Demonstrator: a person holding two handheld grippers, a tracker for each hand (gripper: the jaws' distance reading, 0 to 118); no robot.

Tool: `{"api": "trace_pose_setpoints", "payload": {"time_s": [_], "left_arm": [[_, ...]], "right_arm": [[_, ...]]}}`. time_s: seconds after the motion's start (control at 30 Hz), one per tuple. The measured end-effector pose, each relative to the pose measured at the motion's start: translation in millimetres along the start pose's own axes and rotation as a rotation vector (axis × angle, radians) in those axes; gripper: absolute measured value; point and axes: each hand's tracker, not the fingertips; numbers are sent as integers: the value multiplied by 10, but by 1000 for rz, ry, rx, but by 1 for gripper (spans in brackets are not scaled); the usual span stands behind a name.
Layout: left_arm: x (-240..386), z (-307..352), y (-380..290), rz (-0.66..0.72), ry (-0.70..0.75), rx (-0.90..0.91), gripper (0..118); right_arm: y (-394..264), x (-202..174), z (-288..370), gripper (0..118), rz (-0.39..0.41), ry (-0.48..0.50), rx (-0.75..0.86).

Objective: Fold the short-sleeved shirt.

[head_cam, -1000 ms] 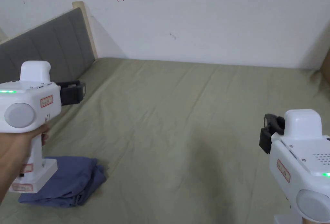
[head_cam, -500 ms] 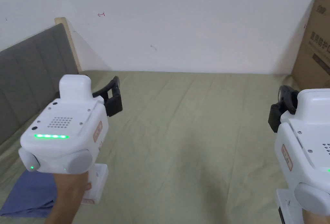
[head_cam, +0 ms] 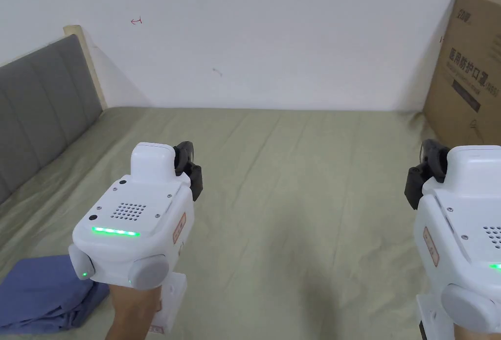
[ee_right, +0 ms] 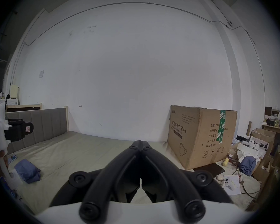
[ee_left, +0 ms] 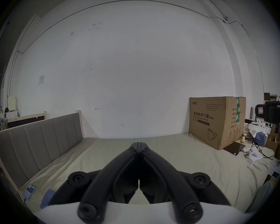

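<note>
The blue shirt [head_cam: 46, 292] sits bunched at the bed's [head_cam: 303, 199] near left edge. The left gripper [head_cam: 192, 172] and the right gripper [head_cam: 423, 179] hover above, both clenched and empty, probably lining up for a grab.

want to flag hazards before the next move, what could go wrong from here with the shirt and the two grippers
1. The blue shirt lies bunched near the bed's edge, beside the left gripper; a careless pull could drag it off.
2. Both the left gripper and the right gripper are shut and hold nothing, so they must open before grasping.
3. A phone lies close to the shirt and could get snagged or knocked.
</note>
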Motion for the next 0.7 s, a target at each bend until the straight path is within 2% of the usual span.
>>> {"api": "trace_pose_setpoints", "payload": {"time_s": [0.7], "left_arm": [[-33,39,16,22,3,0,0]], "right_arm": [[-19,18,22,0,-4,-1,-6]]}}
